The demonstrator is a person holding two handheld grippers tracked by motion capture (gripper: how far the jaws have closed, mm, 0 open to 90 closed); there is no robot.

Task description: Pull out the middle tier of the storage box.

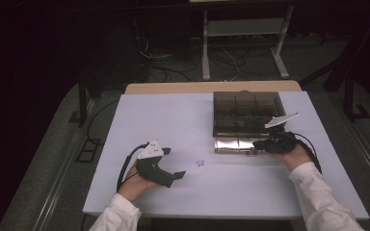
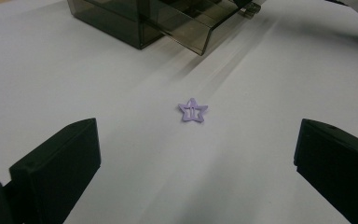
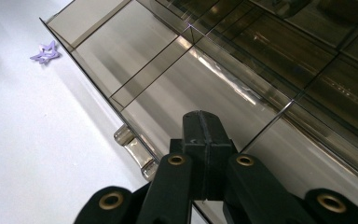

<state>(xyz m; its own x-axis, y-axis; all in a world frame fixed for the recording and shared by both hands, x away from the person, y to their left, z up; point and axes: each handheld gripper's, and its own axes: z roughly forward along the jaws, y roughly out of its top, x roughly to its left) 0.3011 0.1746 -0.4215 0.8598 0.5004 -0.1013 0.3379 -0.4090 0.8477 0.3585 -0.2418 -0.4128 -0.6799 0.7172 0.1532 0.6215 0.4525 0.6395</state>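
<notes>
Purple star clip, drawer handle close-up

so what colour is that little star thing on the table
Pale purple, a lilac star clip; the left gripper view shows it best.

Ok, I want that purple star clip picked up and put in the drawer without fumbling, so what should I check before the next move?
1. Star clip lies flat on the bare table, nothing touching it: ok.
2. Left gripper open, jaws either side of the line to the clip: ok.
3. Clip between the jaws yet: not ok, it lies ahead of them.
4. Drawer of the smoked box pulled out: ok.
5. Right gripper shut, over the drawer front by the handle; whether it blocks the drop: cannot tell.
</notes>
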